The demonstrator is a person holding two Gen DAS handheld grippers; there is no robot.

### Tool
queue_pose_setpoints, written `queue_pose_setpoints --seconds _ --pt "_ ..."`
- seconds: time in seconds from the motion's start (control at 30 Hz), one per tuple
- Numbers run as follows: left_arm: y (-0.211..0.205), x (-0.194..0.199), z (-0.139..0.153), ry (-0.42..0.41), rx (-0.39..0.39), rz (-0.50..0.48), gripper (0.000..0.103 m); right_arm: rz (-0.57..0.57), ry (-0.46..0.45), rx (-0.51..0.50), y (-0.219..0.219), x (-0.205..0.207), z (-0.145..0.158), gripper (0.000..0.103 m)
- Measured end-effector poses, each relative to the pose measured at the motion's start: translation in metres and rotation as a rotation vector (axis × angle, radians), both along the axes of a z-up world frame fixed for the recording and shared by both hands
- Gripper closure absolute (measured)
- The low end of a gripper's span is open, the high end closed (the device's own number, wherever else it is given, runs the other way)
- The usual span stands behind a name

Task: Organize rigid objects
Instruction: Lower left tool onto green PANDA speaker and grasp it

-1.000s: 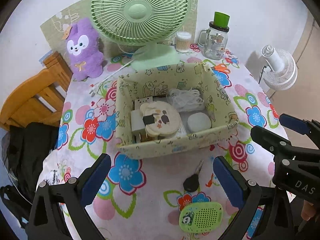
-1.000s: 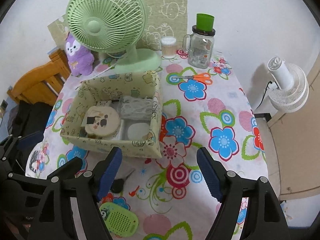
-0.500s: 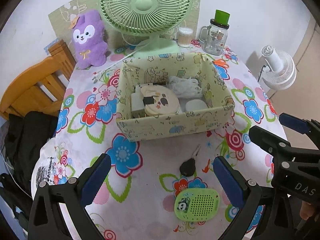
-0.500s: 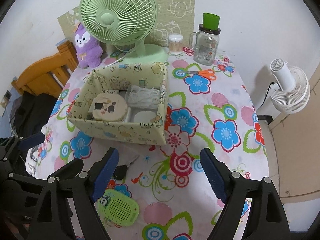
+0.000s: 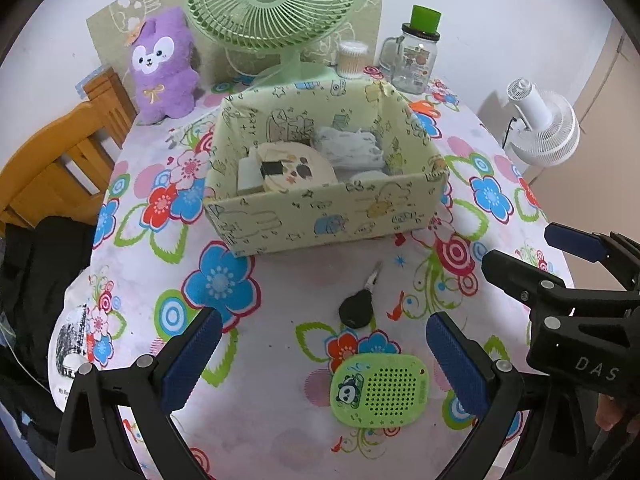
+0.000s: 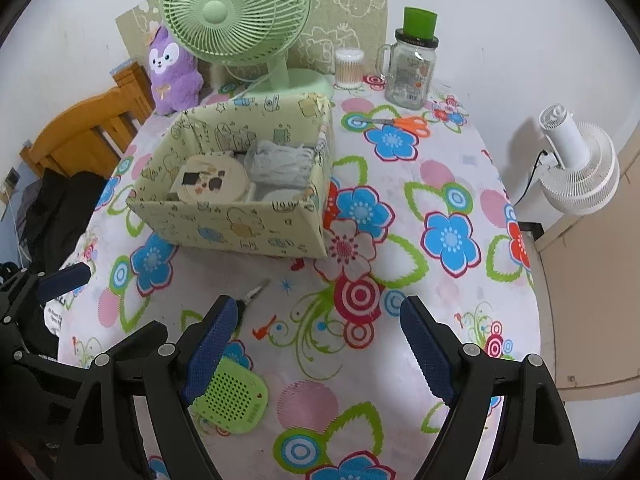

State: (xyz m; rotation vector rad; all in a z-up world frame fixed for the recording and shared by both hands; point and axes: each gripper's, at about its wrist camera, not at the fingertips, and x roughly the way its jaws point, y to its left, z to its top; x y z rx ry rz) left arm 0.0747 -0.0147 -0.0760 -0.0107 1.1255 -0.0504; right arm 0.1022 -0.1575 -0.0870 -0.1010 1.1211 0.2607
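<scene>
An open pale-green cartoon box stands mid-table and holds a round cream case, a white mesh bundle and small white items. In front of it lie a black-headed key and a green perforated panda case. My left gripper hovers open over the table, the panda case just inside its right finger. My right gripper is open over bare cloth with nothing between its fingers. In the right wrist view its left finger covers the key's head and part of the panda case. The box sits up left there.
A green desk fan, a purple plush, a cotton-swab tub and a glass jar with a green lid line the back. Orange scissors lie behind the box. A wooden chair stands left, a white fan right.
Both grippers have drawn back toward the near table edge and sunk a little; the box looks farther off and the panda case is now fully in view. The right jaws stand slightly wider.
</scene>
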Motion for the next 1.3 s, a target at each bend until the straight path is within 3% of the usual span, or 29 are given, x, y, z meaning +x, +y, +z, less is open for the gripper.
queue_pose_setpoints --seconds 0.17,1.3 --pt "-0.002 -0.005 -0.011 0.016 -0.001 -0.014 0.0 -0.004 0.011 -0.022 -0.003 -0.005 -0.011 0.012" --pt "-0.037 -0.027 -0.09 0.146 -0.038 -0.149 0.0 -0.048 0.135 -0.084 -0.031 -0.024 -0.082 0.011"
